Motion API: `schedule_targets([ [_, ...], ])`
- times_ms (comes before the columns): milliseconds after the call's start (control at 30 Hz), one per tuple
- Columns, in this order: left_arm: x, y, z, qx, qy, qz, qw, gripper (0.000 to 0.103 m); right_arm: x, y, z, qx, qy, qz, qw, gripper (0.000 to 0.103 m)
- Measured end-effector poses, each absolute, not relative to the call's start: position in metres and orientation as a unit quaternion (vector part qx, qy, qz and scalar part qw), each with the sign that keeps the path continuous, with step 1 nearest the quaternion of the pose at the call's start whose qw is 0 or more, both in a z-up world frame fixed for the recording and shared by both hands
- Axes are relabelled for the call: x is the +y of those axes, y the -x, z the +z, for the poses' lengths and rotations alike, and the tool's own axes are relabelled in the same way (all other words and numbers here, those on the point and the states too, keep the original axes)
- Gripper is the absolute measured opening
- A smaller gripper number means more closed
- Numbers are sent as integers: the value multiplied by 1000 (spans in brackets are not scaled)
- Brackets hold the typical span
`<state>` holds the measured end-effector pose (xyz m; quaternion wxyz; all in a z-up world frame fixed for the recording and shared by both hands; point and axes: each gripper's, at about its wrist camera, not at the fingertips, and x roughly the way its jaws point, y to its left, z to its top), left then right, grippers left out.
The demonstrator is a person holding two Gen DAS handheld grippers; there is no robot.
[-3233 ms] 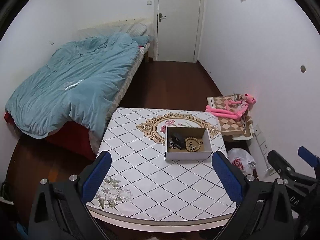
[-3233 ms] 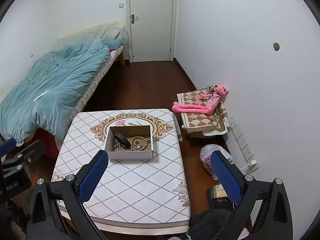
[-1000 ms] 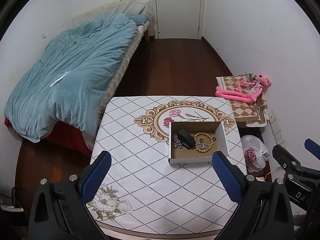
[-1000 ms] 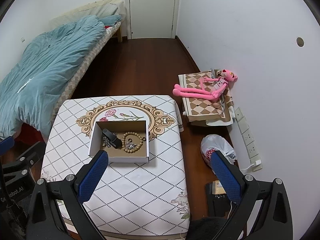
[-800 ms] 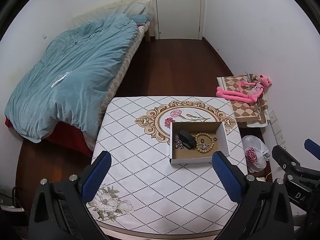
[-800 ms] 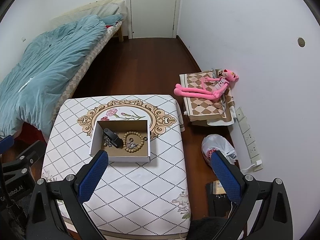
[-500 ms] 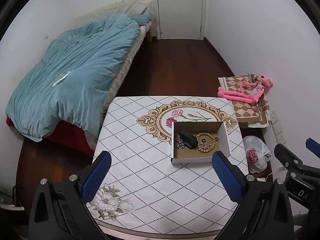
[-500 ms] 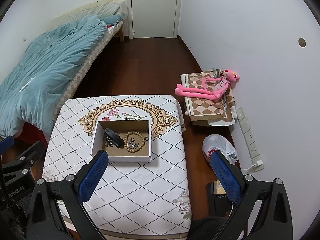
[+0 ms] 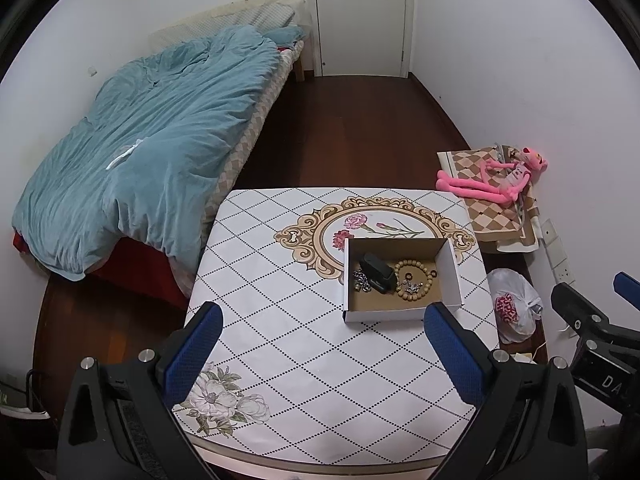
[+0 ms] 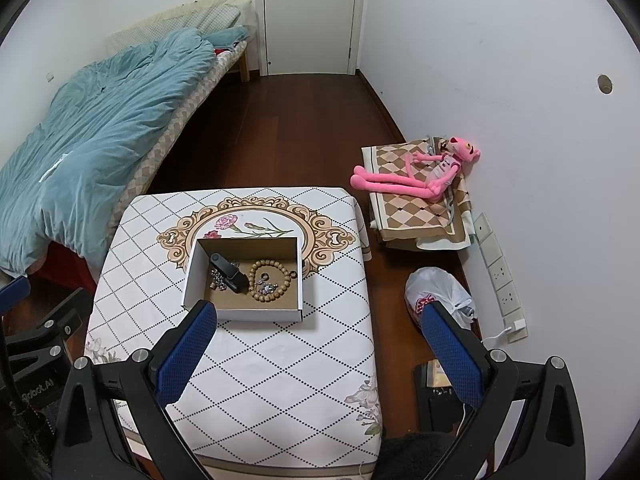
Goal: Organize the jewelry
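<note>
A white cardboard box (image 9: 450,264) stands on the patterned table (image 9: 296,344); it also shows in the right wrist view (image 10: 242,313). Inside lie a wooden bead bracelet (image 9: 414,270), a black clip-like object (image 9: 378,277), silvery jewelry pieces (image 9: 361,280) and small rings. In the right wrist view the bracelet (image 10: 272,280) and the black object (image 10: 229,272) show too. My left gripper (image 9: 322,334) is open and empty, high above the table's near side. My right gripper (image 10: 318,326) is open and empty, above the table's near right part.
A bed with a teal duvet (image 9: 140,152) stands to the left. A pink plush toy (image 10: 420,178) lies on a checked cushion by the right wall. A white plastic bag (image 10: 438,294) sits on the floor next to wall sockets. A white door (image 9: 360,16) is at the back.
Both grippers have risen and tilted down toward the table over three seconds; the box now shows from above. Both stay open. Nothing in the box has moved.
</note>
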<state>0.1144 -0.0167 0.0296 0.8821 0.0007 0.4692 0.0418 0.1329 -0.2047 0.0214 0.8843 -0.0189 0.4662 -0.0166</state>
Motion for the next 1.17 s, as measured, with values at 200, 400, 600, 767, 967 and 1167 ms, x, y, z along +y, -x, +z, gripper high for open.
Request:
schedule_targets([
  [200,-17,-115,30,469,-2,42,882,103,-205,-132,21,467,20,-15,884,103],
  [400,-17,-115,30,468,-1,42,883,103,-204,-132,22,468,19,-14,884,103],
  [600,-17,-115,33,466,-1,42,884,103,-204,-130,23,467,19,-12,884,103],
  [767,-16,-115,33,466,0,42,884,103,-203,-131,23,467,20,-11,884,103],
  [967,-16,-115,33,466,-1,43,884,103,-203,-131,23,467,19,-11,884,103],
  [1167,-18,-114,38,460,1,43,887,103,-203,-131,23,467,20,-12,884,103],
])
